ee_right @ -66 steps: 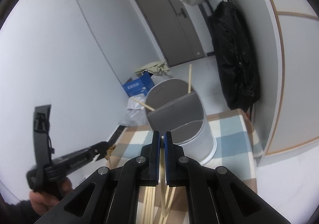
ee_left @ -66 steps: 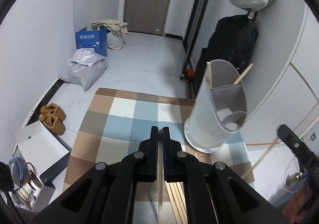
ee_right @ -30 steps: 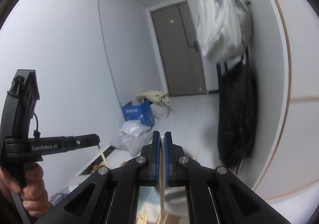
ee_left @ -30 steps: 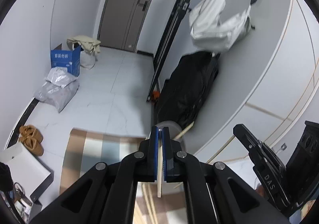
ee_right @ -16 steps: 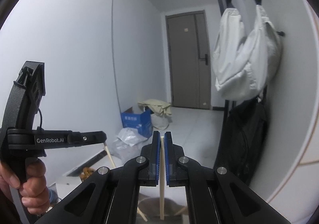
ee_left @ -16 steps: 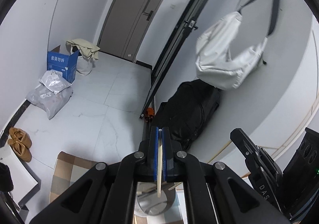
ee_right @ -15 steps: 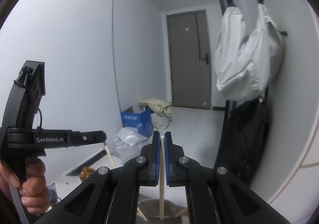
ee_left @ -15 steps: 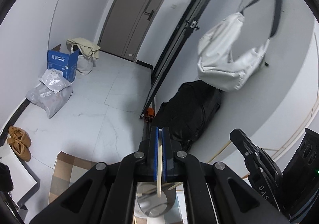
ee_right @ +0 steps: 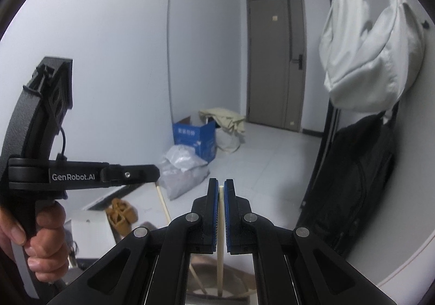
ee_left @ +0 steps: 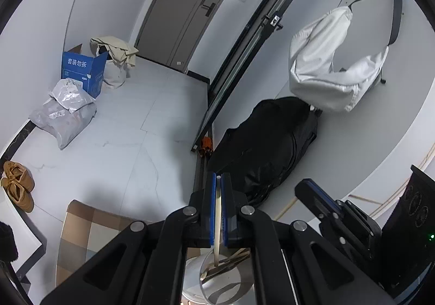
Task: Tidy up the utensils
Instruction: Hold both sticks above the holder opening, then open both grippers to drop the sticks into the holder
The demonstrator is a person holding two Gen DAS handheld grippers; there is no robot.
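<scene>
My left gripper [ee_left: 217, 177] is shut on a pale wooden chopstick [ee_left: 218, 212] that hangs down between the pads, its lower end over the open top of the white utensil holder [ee_left: 225, 286], where other chopsticks lean. My right gripper [ee_right: 221, 182] is shut on a second chopstick [ee_right: 221, 223], which also points down into the holder [ee_right: 206, 291]. In the right wrist view a hand [ee_right: 46, 239] holds the left gripper [ee_right: 152, 169] at the left, its chopstick [ee_right: 163, 201] slanting down. The right gripper [ee_left: 307, 188] shows at the lower right of the left wrist view.
A checkered cloth [ee_left: 89, 226] covers the table below. On the floor lie a blue box [ee_left: 81, 68], grey bags [ee_left: 65, 117] and brown shoes [ee_left: 19, 188]. A black bag [ee_left: 266, 142] and a hanging white bag [ee_left: 331, 71] are by the right wall, with a grey door [ee_right: 274, 60] behind.
Both grippers rose from the cloth, each carrying a chopstick, and moved over the holder. The holder now sits at the bottom of both views, under the hanging sticks.
</scene>
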